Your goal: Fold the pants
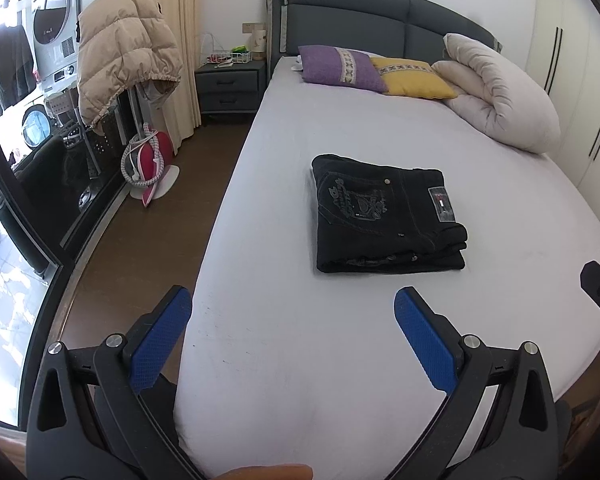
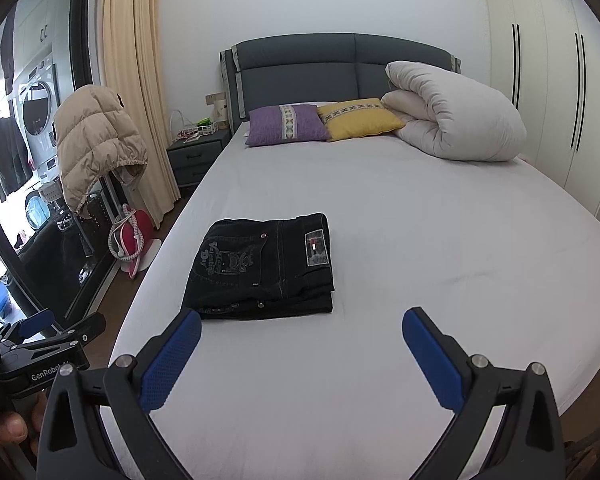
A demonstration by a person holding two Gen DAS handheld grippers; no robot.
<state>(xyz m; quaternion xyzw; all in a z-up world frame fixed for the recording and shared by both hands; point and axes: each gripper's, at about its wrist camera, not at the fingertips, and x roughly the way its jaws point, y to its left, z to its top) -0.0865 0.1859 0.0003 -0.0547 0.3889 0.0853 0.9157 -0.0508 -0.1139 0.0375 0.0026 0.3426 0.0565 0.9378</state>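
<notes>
Lying folded mid-bed (image 1: 380, 340): one pair of black pants (image 1: 384, 216). Beyond the pants, by the headboard: two cushions, purple (image 1: 340, 68) and yellow (image 1: 414, 78), one rolled duvet (image 1: 500, 92). Left gripper (image 1: 292, 320) and right gripper (image 2: 300, 340): jaws spread wide, empty, short of the pants.

Folded black denim pants (image 2: 260, 268) lie on the white-sheeted bed (image 2: 420, 240), toward its left side. Behind them, at the grey padded headboard (image 2: 340, 68), purple square cushion (image 2: 286, 124), yellow square cushion (image 2: 360, 118) and rolled white duvet (image 2: 456, 120) sit left to right. Grey two-drawer nightstand (image 2: 196, 158) stands left of the bed.
</notes>
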